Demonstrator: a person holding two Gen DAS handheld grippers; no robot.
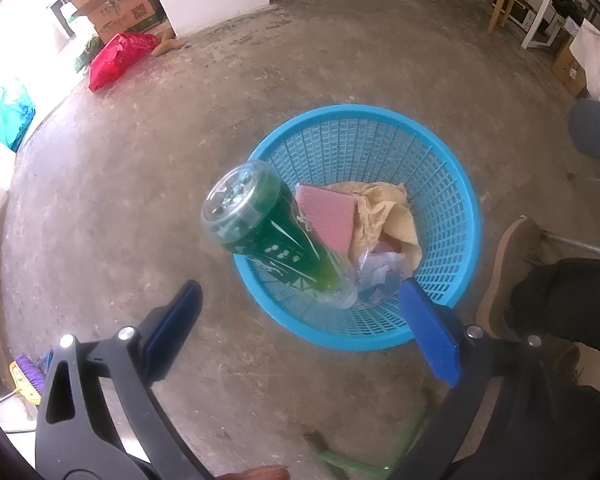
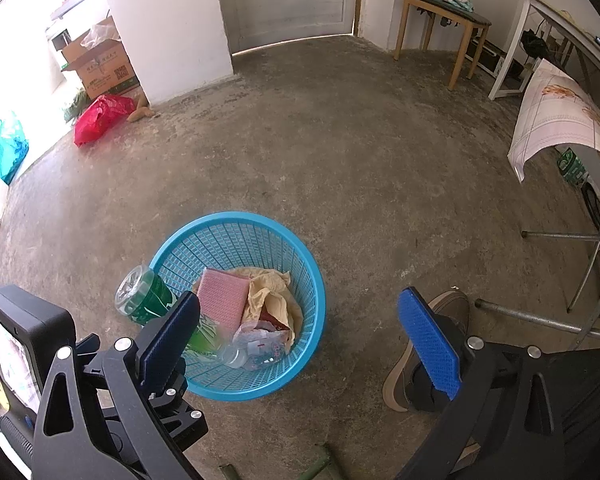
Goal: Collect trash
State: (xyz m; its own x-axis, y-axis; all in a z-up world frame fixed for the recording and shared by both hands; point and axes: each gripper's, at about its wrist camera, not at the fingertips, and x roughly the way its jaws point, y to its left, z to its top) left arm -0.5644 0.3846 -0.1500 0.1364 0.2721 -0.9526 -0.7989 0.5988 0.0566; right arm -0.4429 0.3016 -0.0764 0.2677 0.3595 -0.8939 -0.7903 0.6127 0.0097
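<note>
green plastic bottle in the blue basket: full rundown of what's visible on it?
The green plastic bottle is clear plastic with a green printed label and what looks like green liquid near the neck. It lies tilted, neck end down inside the blue mesh plastic basket, its clear base sticking up over the rim. It leans against the pink rectangular pad and rests by crumpled clear plastic wrap. Neither gripper touches it; both sets of jaws stand open.

Daylight pouring in from the left blows that edge out to pure white; fisheye bends the edges hard, centre stays sharp.
</note>
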